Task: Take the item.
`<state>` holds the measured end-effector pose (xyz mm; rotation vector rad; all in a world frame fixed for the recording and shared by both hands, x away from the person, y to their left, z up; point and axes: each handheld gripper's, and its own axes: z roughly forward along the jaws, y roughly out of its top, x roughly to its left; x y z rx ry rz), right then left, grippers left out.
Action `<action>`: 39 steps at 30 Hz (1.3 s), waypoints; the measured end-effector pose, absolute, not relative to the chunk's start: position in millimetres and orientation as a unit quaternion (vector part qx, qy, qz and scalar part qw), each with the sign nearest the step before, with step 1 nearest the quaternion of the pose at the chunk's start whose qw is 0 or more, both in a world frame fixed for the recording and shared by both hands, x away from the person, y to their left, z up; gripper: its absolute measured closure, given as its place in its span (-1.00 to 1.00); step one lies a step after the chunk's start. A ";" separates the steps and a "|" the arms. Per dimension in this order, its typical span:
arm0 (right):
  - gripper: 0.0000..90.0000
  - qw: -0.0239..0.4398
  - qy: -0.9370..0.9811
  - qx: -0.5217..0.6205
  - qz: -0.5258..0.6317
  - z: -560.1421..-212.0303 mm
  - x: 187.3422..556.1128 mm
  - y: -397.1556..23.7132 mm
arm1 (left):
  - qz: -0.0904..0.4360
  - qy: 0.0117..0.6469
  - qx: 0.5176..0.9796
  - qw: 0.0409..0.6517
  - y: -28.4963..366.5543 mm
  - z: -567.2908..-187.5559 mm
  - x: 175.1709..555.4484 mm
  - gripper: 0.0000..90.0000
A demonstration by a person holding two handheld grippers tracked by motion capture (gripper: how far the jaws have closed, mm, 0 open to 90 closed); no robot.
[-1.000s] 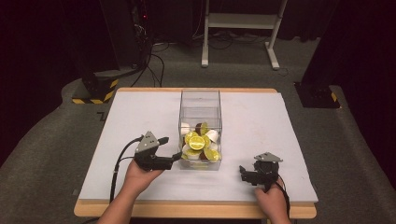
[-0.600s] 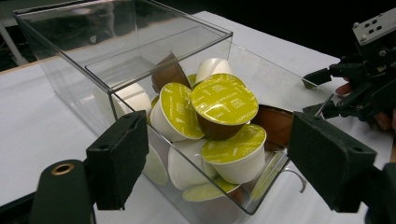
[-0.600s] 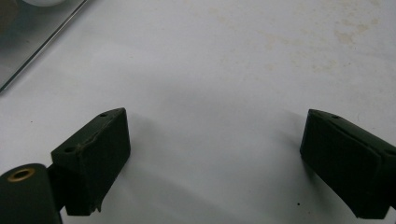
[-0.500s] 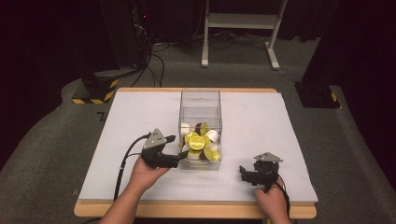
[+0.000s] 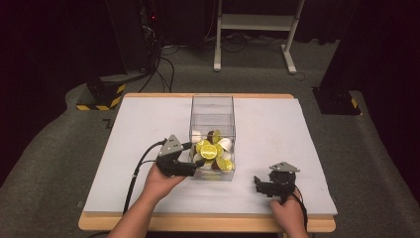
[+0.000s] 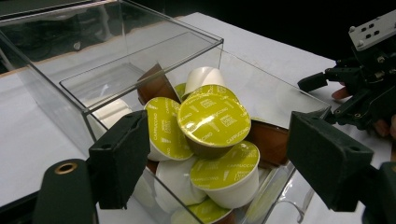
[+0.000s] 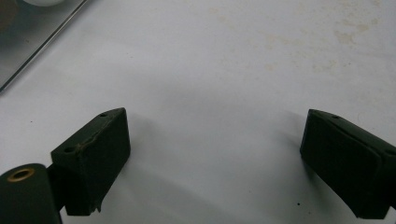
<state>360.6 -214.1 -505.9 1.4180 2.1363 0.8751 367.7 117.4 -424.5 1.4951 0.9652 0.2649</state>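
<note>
A clear plastic box (image 5: 212, 119) stood near the middle of the white worktop (image 5: 138, 124), open at the top. Inside it, heaped toward the person's end, lay a pile of coffee capsules (image 5: 212, 151); most showed yellow-green foil lids printed "CAPPUCCINO", some had white bodies, and a few were brown. The far half of the box held none that could be seen.

The left gripper (image 5: 190, 157) was held at the box's near-left corner, reaching toward the heap. In the left gripper view its jaws were spread wide, one on either side of the uppermost capsule (image 6: 214, 119), which lay tilted with its lid facing the camera. The jaws pinched nothing. Whether either jaw touched the box wall could not be determined.

The right gripper (image 5: 258, 185) was held low over the bare worktop to the right of the box, near the front edge and well apart from it. In the right gripper view its jaws were likewise spread wide over the white surface, with nothing between them. A corner of the box showed at the upper left of that view.
</note>
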 end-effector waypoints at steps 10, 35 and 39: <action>-0.81 0.215 0.770 0.511 0.316 -506.0 360.6 -214.0 | 0.110 0.421 0.655 0.617 110.1 -426.6 374.5 -0.49; -0.81 0.214 0.770 0.511 0.316 -505.9 360.6 -214.1 | 0.110 0.427 0.676 0.590 89.2 -433.2 393.5 -0.49; -0.81 0.214 0.770 0.511 0.316 -505.9 360.6 -214.1 | 0.109 0.430 0.679 0.585 86.5 -433.9 395.6 -0.48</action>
